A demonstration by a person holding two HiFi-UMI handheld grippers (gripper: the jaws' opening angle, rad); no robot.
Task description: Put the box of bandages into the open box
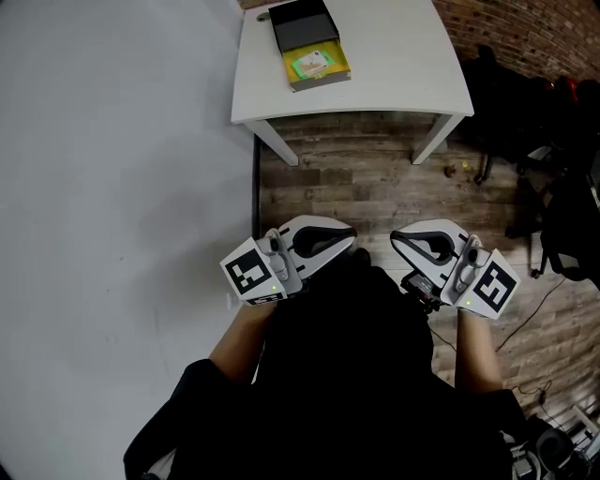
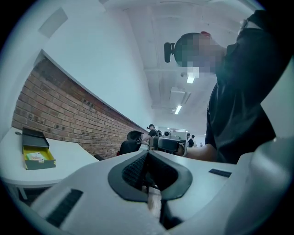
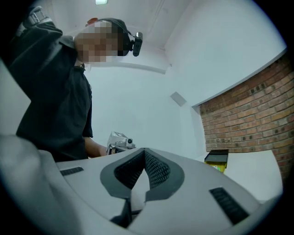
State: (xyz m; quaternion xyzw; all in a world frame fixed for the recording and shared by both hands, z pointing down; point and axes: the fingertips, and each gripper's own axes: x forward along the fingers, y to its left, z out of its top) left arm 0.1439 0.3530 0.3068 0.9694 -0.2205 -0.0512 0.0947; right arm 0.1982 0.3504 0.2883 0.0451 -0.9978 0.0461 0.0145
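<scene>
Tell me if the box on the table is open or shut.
Open: the box has its dark lid flipped back, a green packet showing inside.

The table [image 1: 394,56] runs off the top edge, and print on the box of bandages [image 1: 313,64] is unreadably small.

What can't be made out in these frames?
- Head view: print on the green packet in the open box, too small to read.
- Head view: table's far edge, cut off by the frame top.
- Right gripper view: open box's inside, hidden by its own wall.
</scene>
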